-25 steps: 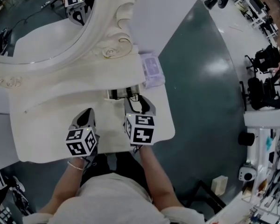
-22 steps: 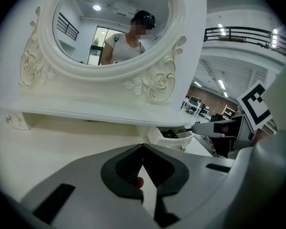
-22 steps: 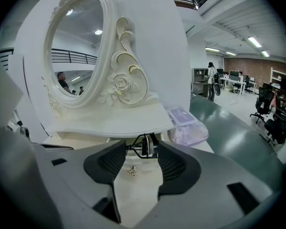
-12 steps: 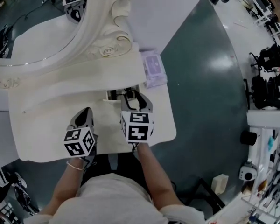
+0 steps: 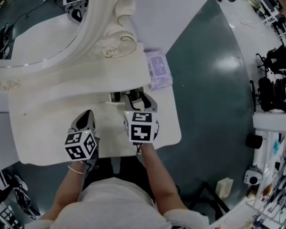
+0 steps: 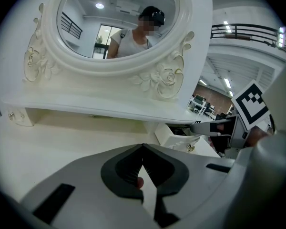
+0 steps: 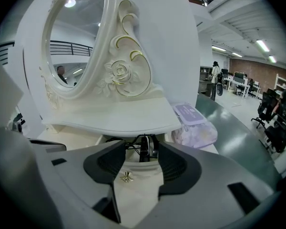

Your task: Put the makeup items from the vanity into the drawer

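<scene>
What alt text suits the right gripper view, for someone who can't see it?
The right gripper's open tongs frame a cream drawer front with a gold knob, and a dark item sits in the drawer behind it. Above rises a white, rose-carved vanity mirror, with a purple wipes pack to its right.

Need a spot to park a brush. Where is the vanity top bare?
Bare tabletop lies between the left gripper, the shelf edge and the table's left end. Crowded at right: open drawer, right gripper, purple packet.

Cream vanity [image 5: 52, 132], lilac wipes pack [image 5: 158, 69]
</scene>
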`<state>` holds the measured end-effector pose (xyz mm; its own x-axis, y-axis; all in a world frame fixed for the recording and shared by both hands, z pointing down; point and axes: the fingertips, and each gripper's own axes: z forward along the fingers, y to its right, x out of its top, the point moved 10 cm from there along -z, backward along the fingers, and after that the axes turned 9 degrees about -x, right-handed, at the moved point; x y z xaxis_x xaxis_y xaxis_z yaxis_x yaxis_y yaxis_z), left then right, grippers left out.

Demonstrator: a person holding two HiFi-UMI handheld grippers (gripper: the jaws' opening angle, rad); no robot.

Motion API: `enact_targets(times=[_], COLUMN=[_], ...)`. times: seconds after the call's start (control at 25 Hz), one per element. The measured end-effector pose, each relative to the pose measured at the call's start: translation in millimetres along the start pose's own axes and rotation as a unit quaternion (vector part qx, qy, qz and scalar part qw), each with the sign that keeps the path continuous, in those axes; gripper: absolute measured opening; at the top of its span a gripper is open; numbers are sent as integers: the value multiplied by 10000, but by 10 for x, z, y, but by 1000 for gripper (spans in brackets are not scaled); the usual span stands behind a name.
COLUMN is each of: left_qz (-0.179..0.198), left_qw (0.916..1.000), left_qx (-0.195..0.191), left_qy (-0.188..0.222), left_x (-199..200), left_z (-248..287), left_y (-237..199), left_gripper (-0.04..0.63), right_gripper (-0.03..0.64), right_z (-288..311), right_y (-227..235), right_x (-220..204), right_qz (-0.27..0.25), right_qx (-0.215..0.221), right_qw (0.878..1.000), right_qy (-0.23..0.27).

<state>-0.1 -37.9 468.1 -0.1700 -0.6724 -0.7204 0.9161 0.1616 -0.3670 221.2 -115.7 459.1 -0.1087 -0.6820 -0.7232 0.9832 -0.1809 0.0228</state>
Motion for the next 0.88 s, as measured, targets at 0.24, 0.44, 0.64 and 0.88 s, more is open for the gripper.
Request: enact_targets(times=[0.24, 0.44, 0.64, 0.88], left_qz=[-11, 8, 29, 35], left_qw=[10000, 10000, 10000, 10000], left_qx=[-8, -17, -61, -62], left_qy=[6, 12, 23, 60], left_x=[5, 14, 6, 9], left_z=[17, 8, -3, -82], left_y=[-35, -49, -41, -58], left_gripper=[3, 3, 3, 3], right_gripper=[221, 225, 225, 225], right_z=[8, -22, -52, -126], right_y=[-13, 19, 23, -27], right_x=[-8, -4, -16, -24], right_qz=[13, 57, 76, 80], right_qx=[11, -91, -128, -194], right_qw=[10000, 9999, 9998, 9996], right_qy=[38, 89, 110, 190])
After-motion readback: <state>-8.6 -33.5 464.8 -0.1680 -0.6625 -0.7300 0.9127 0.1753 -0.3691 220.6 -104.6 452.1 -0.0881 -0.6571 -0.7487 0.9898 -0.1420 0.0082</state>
